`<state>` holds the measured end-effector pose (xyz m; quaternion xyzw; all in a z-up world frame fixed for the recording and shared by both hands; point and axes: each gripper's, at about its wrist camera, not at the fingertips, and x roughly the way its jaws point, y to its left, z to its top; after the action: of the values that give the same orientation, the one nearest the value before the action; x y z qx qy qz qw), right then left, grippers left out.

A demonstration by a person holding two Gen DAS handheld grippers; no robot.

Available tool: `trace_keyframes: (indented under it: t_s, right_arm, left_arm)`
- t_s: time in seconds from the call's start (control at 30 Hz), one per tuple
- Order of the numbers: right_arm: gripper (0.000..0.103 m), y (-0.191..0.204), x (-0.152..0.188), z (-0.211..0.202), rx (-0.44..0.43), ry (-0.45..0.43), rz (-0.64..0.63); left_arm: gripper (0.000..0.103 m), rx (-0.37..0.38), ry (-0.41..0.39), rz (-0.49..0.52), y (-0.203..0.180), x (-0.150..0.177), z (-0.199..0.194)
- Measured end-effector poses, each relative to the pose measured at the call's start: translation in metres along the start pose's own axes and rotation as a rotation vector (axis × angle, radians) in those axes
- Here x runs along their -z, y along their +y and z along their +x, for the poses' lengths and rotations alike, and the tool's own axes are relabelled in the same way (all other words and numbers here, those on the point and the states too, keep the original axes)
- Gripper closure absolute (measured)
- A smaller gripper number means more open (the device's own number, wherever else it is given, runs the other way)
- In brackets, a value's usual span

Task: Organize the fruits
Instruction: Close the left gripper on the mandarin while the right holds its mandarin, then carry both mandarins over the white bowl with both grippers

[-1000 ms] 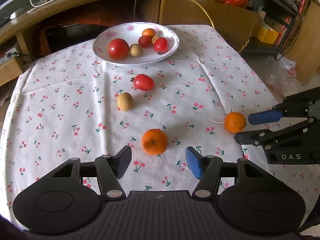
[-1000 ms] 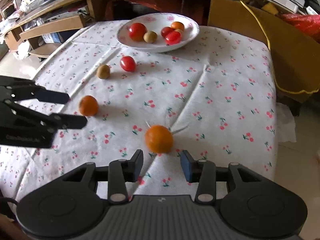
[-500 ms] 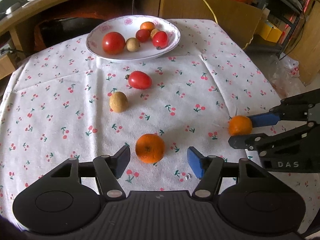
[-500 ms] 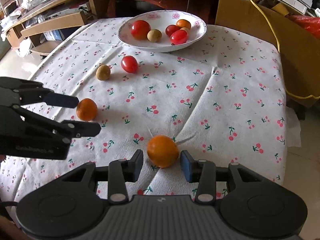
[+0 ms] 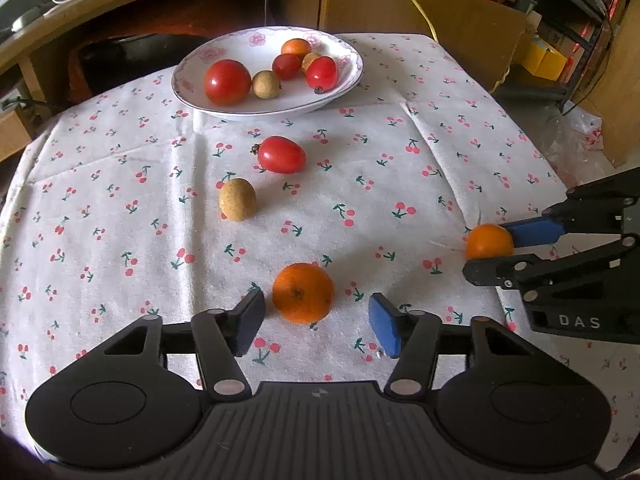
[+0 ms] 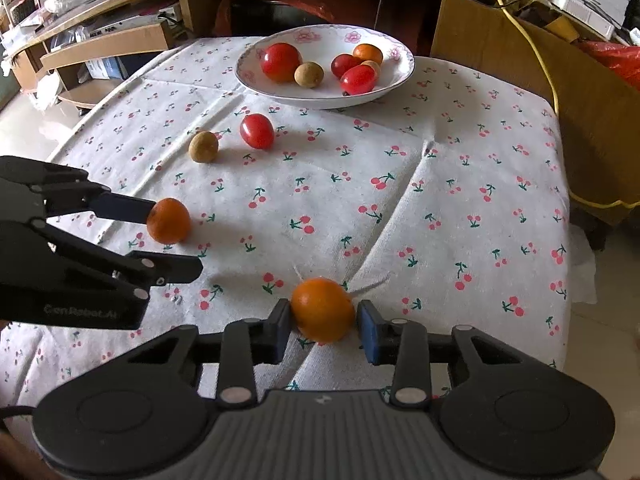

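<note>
Left wrist view. A white plate (image 5: 208,96) with pink flower prints on its rim stands at the far side of a table covered by a white cloth (image 5: 400,184) printed with red cherries. In the plate lie a large tomato (image 5: 227,81), a small brown fruit (image 5: 265,84), two small tomatoes and a small orange fruit. On the cloth nearer than the plate lie an oblong tomato (image 5: 281,155) and, just nearer than that, a brown fruit (image 5: 237,199). The left gripper (image 5: 316,322) has just been closing; its jaws stand apart with an orange (image 5: 303,293) between them, close beside the left pad, a clear gap to the blue right pad. Right of this orange, the right gripper (image 5: 490,248) has a second orange (image 5: 489,241) between its fingers. Its body bears the letters "DAS".

Right wrist view. The right gripper (image 6: 323,330) has just been closing, and both pads now touch the second orange (image 6: 322,309), which sits on the cloth (image 6: 440,200), well nearer than the plate (image 6: 384,88). Left of it, the left gripper (image 6: 170,236) straddles the first orange (image 6: 168,221); its upper finger reaches the fruit, the lower finger lies apart. Its body carries faint writing, seemingly "Gen Robot.AI". The oblong tomato (image 6: 257,131) and the brown fruit (image 6: 203,147) lie between this orange and the plate.
</note>
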<state>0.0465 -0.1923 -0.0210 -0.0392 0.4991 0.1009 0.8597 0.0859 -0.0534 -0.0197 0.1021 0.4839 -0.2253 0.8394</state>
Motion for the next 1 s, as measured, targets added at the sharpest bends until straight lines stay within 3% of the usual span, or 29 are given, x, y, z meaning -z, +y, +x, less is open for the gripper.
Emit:
trace_keyframes:
  t_s: [0.1,0.3,0.63,0.8,0.87,0.9,1.0]
  right_arm:
    - [0.069,0.0005,0.0009,-0.0005,0.004,0.000,-0.002]
    - [0.069,-0.0008,0.0015,-0.0018,-0.004,-0.004,0.005]
    - [0.069,-0.0040,0.0016,-0.0014,-0.013,-0.011,0.028]
    - [0.069,-0.0029,-0.0001,-0.0002,-0.014,-0.012,0.026]
    - [0.069,-0.0032,-0.0014,0.0011,-0.014,-0.012,0.018]
    - [0.069,-0.0040,-0.0025,0.0015,-0.014,-0.009,0.021]
    - [0.069,-0.0058,-0.0056,0.0029,-0.013,-0.002,0.029]
  left_arm:
    - [0.056,-0.002,-0.008,0.000,0.0015,-0.0004,0.0001]
    - [0.063,-0.015,-0.006,0.021,-0.0013,-0.0011,-0.0007]
    - [0.061,-0.009,-0.009,0.009,0.0002,-0.0013,0.0003]
    - [0.053,-0.028,-0.012,0.037,-0.0071,0.0009,0.0011]
    - [0.056,-0.025,-0.012,0.027,-0.0056,0.0007,0.0008]
    - [0.064,-0.032,-0.015,0.023,-0.0049,0.0000,0.0002]
    - [0.064,-0.017,-0.018,0.006,-0.0029,-0.0019,-0.0011]
